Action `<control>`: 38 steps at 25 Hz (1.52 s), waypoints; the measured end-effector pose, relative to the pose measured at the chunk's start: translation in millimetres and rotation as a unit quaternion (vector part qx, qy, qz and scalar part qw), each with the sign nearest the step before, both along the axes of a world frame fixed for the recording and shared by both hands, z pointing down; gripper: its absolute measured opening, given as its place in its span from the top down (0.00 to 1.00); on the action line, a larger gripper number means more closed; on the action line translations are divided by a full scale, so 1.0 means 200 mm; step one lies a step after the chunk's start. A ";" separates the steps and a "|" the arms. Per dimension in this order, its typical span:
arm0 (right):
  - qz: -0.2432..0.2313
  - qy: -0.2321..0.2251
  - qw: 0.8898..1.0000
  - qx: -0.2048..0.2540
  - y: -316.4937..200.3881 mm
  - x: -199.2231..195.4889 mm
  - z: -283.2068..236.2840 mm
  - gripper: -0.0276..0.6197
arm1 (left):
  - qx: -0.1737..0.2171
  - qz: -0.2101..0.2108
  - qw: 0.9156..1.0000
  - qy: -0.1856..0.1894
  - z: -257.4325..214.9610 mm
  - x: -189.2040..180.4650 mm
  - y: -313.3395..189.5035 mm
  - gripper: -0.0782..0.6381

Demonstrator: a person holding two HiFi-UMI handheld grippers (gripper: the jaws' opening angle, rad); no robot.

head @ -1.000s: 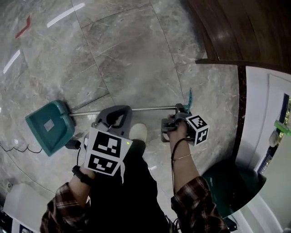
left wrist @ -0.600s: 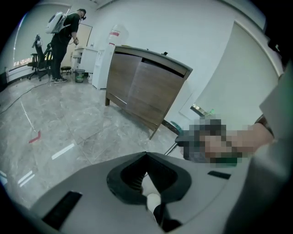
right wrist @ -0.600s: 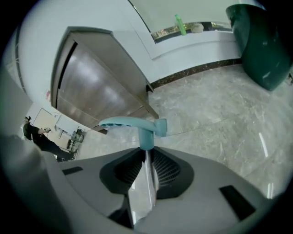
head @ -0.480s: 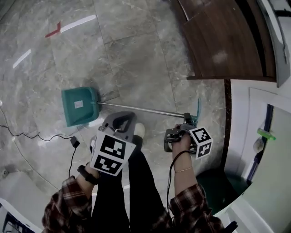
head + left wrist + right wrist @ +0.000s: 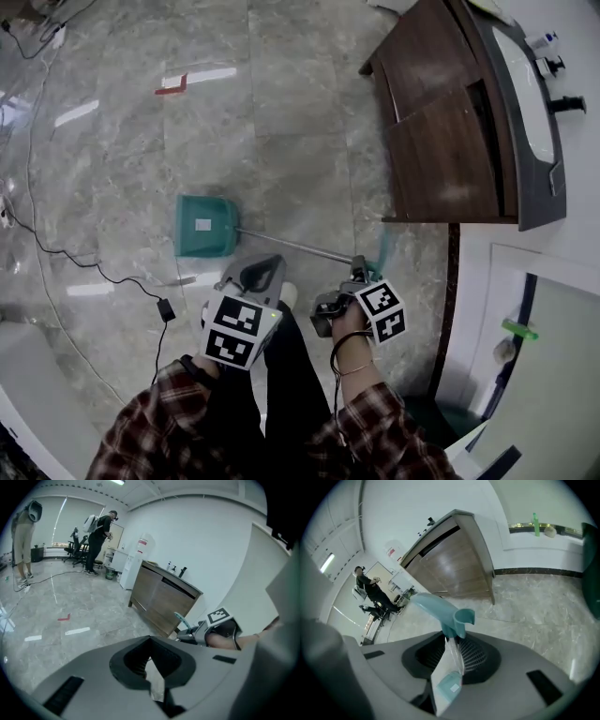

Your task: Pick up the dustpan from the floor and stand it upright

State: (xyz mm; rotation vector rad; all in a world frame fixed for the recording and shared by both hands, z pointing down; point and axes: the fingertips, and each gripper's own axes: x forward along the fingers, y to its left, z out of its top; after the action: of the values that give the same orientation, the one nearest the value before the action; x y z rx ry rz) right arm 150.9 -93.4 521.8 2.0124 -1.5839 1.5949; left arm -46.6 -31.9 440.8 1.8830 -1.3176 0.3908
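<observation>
1. Left gripper (image 5: 255, 275) sits low in the middle of the head view, in front of my legs. Its jaws are pressed together with nothing between them, and its marker cube (image 5: 239, 330) faces up at me.
2. Looking along that gripper, a person (image 5: 99, 536) with a backpack stands far off across the room.
3. Just to the right, my right gripper (image 5: 356, 274) is clamped on the dustpan (image 5: 204, 226) by its teal handle (image 5: 440, 609). The right gripper view shows the handle sticking out past the jaws, pinched at its base between the clear pads (image 5: 449, 665).
4. At far left on the grey marble floor (image 5: 112, 169), a thin black cable (image 5: 98, 274) snakes down to a small black plug (image 5: 167, 309).
5. Further up, a short red tape mark (image 5: 172, 87) is stuck to the floor.
6. The dustpan's teal pan is left of centre, low by the floor. I cannot tell whether it touches the floor.
7. Its thin metal pole (image 5: 295, 247) slants from the pan rightward and toward me, ending at the handle in my right gripper.
8. My white shoe (image 5: 287, 294) shows between the two grippers, just below the pole.
9. At upper right stands a dark wooden cabinet (image 5: 441, 141), well apart from the dustpan.
10. Right of the cabinet is a white sink (image 5: 525, 70).
</observation>
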 end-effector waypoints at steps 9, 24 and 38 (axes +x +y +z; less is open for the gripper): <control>-0.099 0.030 0.995 0.012 0.15 -0.49 -0.19 0.82 | 0.009 -0.112 0.994 -0.005 -0.19 -0.41 0.26 0.89; -0.376 0.114 0.918 0.053 0.41 -1.27 -0.39 0.81 | -0.001 -0.167 0.986 0.002 -0.38 -0.79 0.56 0.89; -0.413 0.080 0.907 0.006 0.49 -1.29 -0.39 0.73 | 0.015 -0.160 0.987 0.000 -0.48 -0.80 0.51 0.89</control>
State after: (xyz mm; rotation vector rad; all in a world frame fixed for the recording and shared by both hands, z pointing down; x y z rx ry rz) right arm -107.2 4.6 443.3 1.1360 -1.9743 1.0458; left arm -207.1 69.5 344.3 1.6569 -1.6007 0.2046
